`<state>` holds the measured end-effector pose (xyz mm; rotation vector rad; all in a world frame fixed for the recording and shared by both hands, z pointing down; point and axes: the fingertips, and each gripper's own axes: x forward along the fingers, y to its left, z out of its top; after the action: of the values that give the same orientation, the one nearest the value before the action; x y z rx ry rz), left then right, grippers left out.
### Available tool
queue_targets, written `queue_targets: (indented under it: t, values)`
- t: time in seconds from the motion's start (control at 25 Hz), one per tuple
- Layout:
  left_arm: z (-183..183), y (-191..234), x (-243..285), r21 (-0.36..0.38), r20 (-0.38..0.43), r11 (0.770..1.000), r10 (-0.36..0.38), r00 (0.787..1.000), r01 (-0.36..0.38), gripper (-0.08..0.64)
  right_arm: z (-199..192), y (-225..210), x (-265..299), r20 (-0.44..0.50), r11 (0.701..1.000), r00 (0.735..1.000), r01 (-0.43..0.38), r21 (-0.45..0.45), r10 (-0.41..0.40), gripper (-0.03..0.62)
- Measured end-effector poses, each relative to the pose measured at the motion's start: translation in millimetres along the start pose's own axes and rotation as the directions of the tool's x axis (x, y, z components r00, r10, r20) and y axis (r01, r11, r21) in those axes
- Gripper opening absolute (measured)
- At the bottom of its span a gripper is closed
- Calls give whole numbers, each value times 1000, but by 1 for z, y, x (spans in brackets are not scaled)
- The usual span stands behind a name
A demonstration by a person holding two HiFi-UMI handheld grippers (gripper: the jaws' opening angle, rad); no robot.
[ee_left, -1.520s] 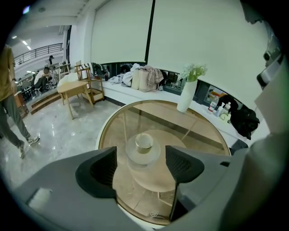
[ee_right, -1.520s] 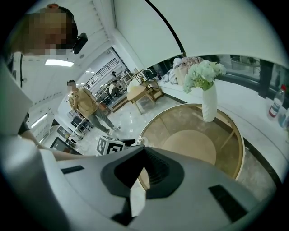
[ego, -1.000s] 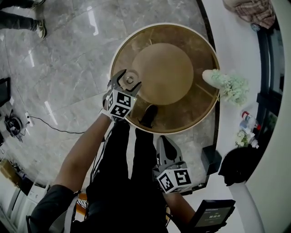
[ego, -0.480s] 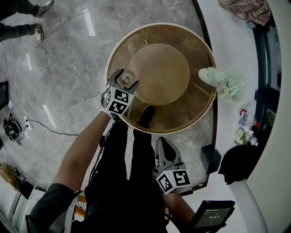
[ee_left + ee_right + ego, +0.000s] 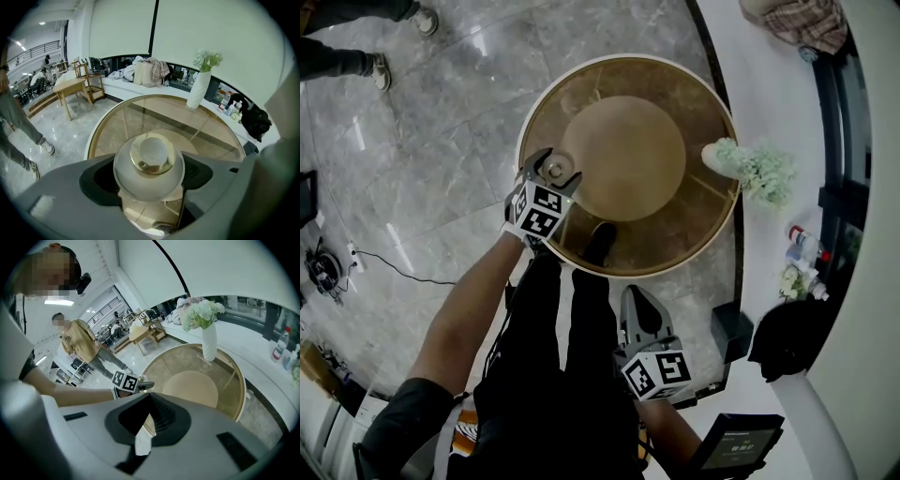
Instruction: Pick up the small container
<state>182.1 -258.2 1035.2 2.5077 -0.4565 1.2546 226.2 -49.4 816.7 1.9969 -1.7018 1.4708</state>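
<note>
Barely any change from half a second back: the left gripper [image 5: 550, 170] stays at the table's left edge with the same thing between its jaws. Only the head camera has drifted a little.

small container [image 5: 150, 161]: sits between the left jaws, both dark pads touching its sides, so the claw is pinching it. It is right over the left edge of the round glass table [image 5: 684, 211], just inside the gold rim. Can't tell whether the base is off the glass yet.

Looks: small, round, white. A wide domed white top carries a shiny gold cap with a pale centre, and a narrower cream body shows below. It's glossy, so I'd guess slippery.

Step, as I read it: the grasp is made and the lift is pending or just starting. The next move calls for a straight vertical raise with the pinch kept firm and no tilt. The pads seem to sit under the dome's overhang, which should help hold it.

right gripper [image 5: 636, 292]: low by the person's legs, well apart from the table. Jaws pressed together, nothing in them.

White vase [image 5: 720, 157] of pale flowers stands at the table's right edge, out of the way.
</note>
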Motion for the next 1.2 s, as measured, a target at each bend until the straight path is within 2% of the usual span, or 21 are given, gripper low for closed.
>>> queue_targets:
  t: [0.24,0.4,0.52,0.72,0.92,1.12,1.2]
  values:
    - [24,-24,-63,-45,62,999,-28,998,30,337,21,15,-18,49,1000,998,-25,-15,26,-2]
    - [48,-38,-131,-115,102,992,-34,994,46,337,44,35,-35,87,998,995,-53,-44,56,-2]
    - [63,-47,-186,-177,142,982,-40,989,65,337,60,51,-48,107,995,992,-62,-74,70,-2]
    - [80,-67,-280,-283,225,952,-53,973,117,337,80,81,-78,132,991,986,-84,-106,98,-2]
    - [97,-81,-365,-292,289,950,-27,957,115,337,95,110,-110,170,981,977,-103,-163,131,-2]
    - [109,-93,-418,-275,346,954,-20,938,122,337,104,129,-130,217,976,964,-113,-184,153,-2]
    - [112,-104,-432,-283,369,949,-28,929,141,337,108,134,-140,233,976,959,-122,-182,163,-2]
